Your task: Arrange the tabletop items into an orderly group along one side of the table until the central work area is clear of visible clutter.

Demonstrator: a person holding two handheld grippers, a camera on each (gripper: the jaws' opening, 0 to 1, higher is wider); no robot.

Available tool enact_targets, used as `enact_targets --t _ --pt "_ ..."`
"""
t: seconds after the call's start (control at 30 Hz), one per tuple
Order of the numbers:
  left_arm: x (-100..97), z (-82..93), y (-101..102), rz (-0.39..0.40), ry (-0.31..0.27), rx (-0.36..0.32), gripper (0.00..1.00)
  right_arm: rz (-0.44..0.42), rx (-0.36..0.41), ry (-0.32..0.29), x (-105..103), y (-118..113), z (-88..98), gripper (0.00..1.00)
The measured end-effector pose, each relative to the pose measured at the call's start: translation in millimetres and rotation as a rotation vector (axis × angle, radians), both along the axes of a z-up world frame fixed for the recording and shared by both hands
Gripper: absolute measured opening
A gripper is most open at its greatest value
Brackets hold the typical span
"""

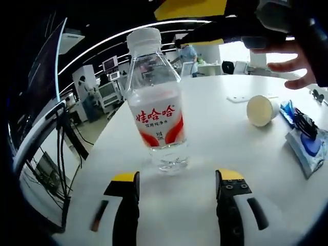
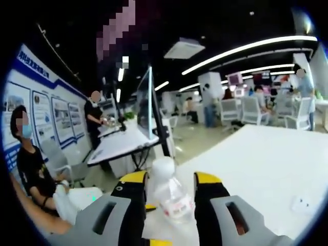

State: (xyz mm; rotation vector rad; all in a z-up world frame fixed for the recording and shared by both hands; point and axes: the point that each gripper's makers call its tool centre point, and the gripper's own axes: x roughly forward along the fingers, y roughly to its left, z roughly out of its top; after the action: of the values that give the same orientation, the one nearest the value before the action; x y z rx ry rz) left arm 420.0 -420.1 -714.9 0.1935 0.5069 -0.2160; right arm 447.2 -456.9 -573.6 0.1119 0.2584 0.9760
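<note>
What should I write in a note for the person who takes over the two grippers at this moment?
Left gripper: open, the clear plastic water bottle with white cap and red label stands upright just ahead of its fingers, not gripped.
Right gripper: fingers around the same bottle, near the cap; contact not clear.
White paper cup lies on its side on the white round table; blue packet at the edge.
Left to do: group bottle, cup and packet along one side.

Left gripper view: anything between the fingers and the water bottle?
Nothing visible. The water bottle stands upright on the white table just ahead of the open left gripper; bare tabletop lies between. The paper cup lies off to the side.
</note>
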Motion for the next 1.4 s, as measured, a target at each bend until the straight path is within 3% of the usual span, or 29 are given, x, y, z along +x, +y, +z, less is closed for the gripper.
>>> enact_targets --t 0.37,0.93,1.4 --pt "-16.2 10.2 -3.4 -0.01 -0.016 -0.013 0.71 -0.058 -0.01 0.025 -18.6 -34.4 -14.6 0.33" --pt "-44.9 33.1 -27.4 -0.096 -0.066 -0.115 0.93 -0.144 -0.045 0.034 -37.1 -93.5 -27.6 0.36" --pt "-81.7 47.9 -44.2 -0.161 -0.069 -0.157 1.0 -0.219 -0.083 0.025 -45.1 -146.7 -32.5 0.38"
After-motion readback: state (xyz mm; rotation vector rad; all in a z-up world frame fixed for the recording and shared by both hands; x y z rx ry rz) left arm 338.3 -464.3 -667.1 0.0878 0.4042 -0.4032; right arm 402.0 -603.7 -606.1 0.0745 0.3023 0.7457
